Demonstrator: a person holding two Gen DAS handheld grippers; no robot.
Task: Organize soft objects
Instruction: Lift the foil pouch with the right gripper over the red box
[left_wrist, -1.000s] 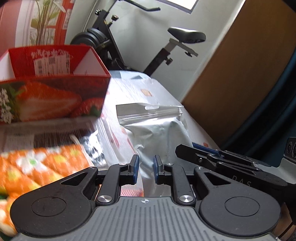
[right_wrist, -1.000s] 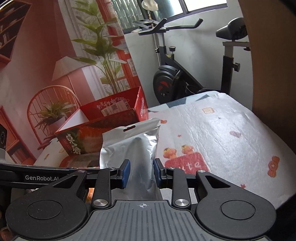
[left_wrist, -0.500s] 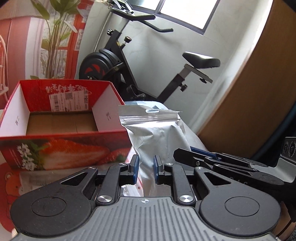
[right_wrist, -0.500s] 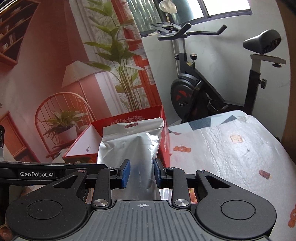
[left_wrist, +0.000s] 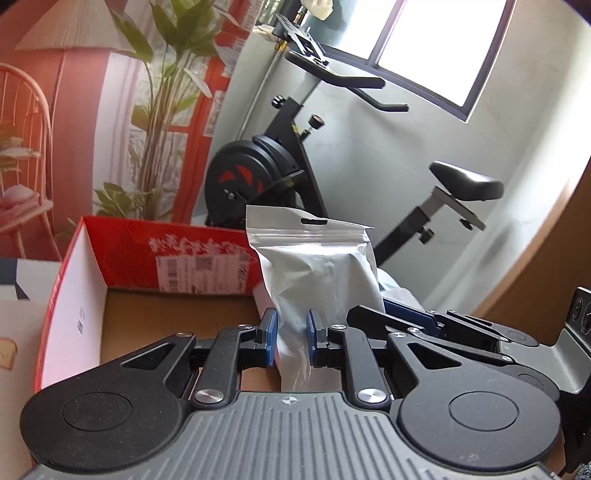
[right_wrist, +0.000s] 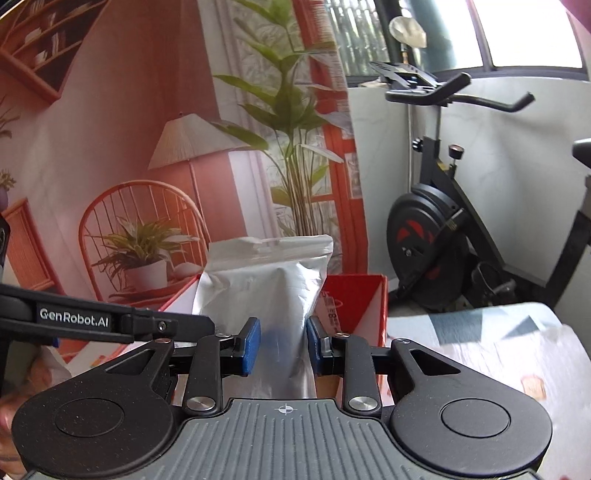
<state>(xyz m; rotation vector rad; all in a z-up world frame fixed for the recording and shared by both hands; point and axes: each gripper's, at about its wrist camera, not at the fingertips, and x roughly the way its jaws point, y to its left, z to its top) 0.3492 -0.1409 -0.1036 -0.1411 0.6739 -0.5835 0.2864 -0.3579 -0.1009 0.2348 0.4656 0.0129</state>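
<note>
The right gripper (right_wrist: 282, 341) jaws still clamp the silver pouch (right_wrist: 266, 288), now carried from over the desk (right_wrist: 480, 343) to above the red box (left_wrist: 74, 280), while the left gripper (left_wrist: 291, 338) jaws stay nearly closed, empty.

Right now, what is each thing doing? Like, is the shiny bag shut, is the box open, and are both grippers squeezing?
Silver foil pouch: upright, zip top sealed, held up over the box.
Red strawberry box: open on top, nothing visible inside on the bare cardboard floor.
Left gripper: shut on the pouch's lower part.
Right gripper: shut on the same pouch, from the other side.
Exercise bike: standing unused behind the table.
</note>
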